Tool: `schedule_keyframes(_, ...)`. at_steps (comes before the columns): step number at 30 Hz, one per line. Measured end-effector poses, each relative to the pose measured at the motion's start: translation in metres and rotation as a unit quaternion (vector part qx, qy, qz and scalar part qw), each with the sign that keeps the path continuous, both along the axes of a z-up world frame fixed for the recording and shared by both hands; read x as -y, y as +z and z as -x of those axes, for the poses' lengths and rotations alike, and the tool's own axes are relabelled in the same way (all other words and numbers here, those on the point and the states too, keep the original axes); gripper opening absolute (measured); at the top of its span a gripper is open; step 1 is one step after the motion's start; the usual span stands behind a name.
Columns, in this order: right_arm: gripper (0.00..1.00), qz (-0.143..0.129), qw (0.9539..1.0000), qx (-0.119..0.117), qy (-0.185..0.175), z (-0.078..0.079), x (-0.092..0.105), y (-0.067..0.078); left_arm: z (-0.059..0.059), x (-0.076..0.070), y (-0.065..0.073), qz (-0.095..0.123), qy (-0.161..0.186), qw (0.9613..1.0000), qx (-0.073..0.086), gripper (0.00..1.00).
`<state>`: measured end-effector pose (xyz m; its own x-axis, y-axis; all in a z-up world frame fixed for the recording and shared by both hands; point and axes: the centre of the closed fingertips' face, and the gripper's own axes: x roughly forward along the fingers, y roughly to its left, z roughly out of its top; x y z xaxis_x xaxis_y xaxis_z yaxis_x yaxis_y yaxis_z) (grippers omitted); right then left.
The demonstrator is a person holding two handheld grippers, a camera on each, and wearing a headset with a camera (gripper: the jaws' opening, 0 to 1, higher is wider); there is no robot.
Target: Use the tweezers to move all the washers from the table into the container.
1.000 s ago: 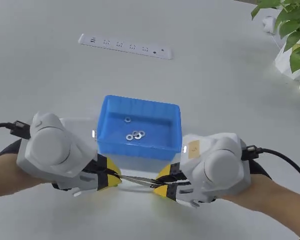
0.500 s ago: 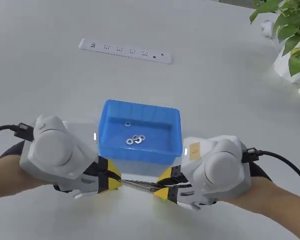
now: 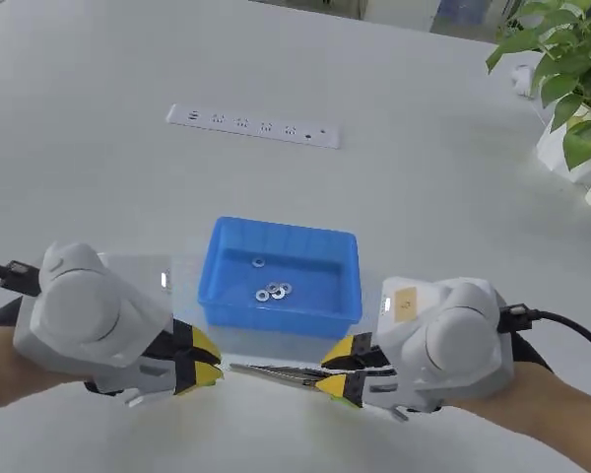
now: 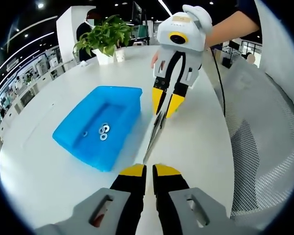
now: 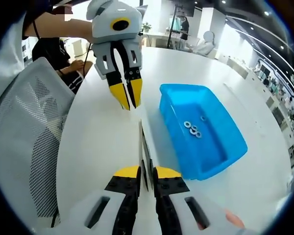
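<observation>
1. The right claw [image 3: 327, 372] is clamped on the tweezers [image 3: 274, 371], which point toward the left claw [image 3: 213, 363].
2. The left claw's jaws are together and empty, just beside the tweezers' tip.
3. The washers [image 3: 273, 292] lie inside the blue container [image 3: 276, 313] on the white desk [image 3: 424, 197].

The right gripper [image 5: 147, 174] rises from the bottom edge, its yellow-tipped jaws closed on the tweezers [image 5: 143, 147]. The tweezers point straight ahead, low over the white table [image 5: 98, 142]. Their tips end just short of the left gripper [image 5: 130, 100], which comes in from the top with its jaws pressed together and nothing between them. To the right sits the blue container [image 5: 225, 122], with a few washers [image 5: 192, 128] on its floor. A mesh chair [image 5: 24, 147] stands at the left.
</observation>
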<state>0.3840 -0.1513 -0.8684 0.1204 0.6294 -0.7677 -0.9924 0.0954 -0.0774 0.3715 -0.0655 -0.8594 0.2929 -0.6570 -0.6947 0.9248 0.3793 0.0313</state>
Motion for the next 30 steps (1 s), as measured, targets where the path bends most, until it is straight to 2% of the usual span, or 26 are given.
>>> schedule_keyframes(5, 0.12, -0.03, 0.9986, 0.006, -0.042, 0.0, 0.008, 0.015, 0.008, -0.008, 0.009, 0.012, 0.034, 0.9994, 0.003, 0.11)
schedule_keyframes(9, 0.12, -0.068, 0.9936, 0.006, -0.089, 0.002, 0.019, 0.032, 0.019, -0.015, 0.019, 0.018, 0.051, 0.9985, 0.008, 0.14)
schedule_keyframes(14, 0.12, -0.093, 0.9867, 0.014, -0.133, 0.012, 0.04, 0.045, 0.036, -0.021, 0.03, 0.026, 0.075, 0.9968, 0.011, 0.18)
schedule_keyframes(15, 0.12, -0.098, 0.9852, 0.013, -0.14, 0.016, 0.043, 0.048, 0.041, -0.021, 0.032, 0.033, 0.084, 0.9959, 0.004, 0.19)
schedule_keyframes(16, 0.12, -0.103, 0.9841, 0.015, -0.144, 0.019, 0.045, 0.051, 0.045, -0.02, 0.034, 0.044, 0.097, 0.9942, -0.012, 0.22)
schedule_keyframes(17, 0.12, -0.11, 0.9819, 0.015, -0.154, 0.023, 0.049, 0.053, 0.048, -0.022, 0.036, 0.043, 0.099, 0.9941, -0.008, 0.23)
schedule_keyframes(19, 0.12, -0.114, 0.9805, 0.012, -0.16, 0.03, 0.053, 0.055, 0.054, -0.023, 0.039, 0.039, 0.102, 0.994, -0.003, 0.24)
schedule_keyframes(23, 0.14, -0.13, 0.9747, 0.012, -0.181, 0.043, 0.064, 0.062, 0.07, -0.023, 0.047, 0.044, 0.112, 0.9927, -0.009, 0.27)
schedule_keyframes(24, 0.14, -0.135, 0.9736, 0.01, -0.184, 0.046, 0.065, 0.063, 0.074, -0.023, 0.048, 0.045, 0.115, 0.9922, -0.014, 0.29)
schedule_keyframes(26, 0.17, -0.158, 0.9691, -0.014, -0.189, 0.058, 0.064, 0.068, 0.085, -0.021, 0.049, 0.059, 0.128, 0.9893, -0.039, 0.33)
schedule_keyframes(27, 0.19, -0.165, 0.9674, -0.018, -0.191, 0.062, 0.065, 0.07, 0.089, -0.02, 0.05, 0.062, 0.126, 0.9892, -0.043, 0.34)
schedule_keyframes(30, 0.22, -0.164, 0.9673, -0.014, -0.193, 0.069, 0.069, 0.072, 0.104, -0.017, 0.053, 0.061, 0.122, 0.9897, -0.044, 0.37)
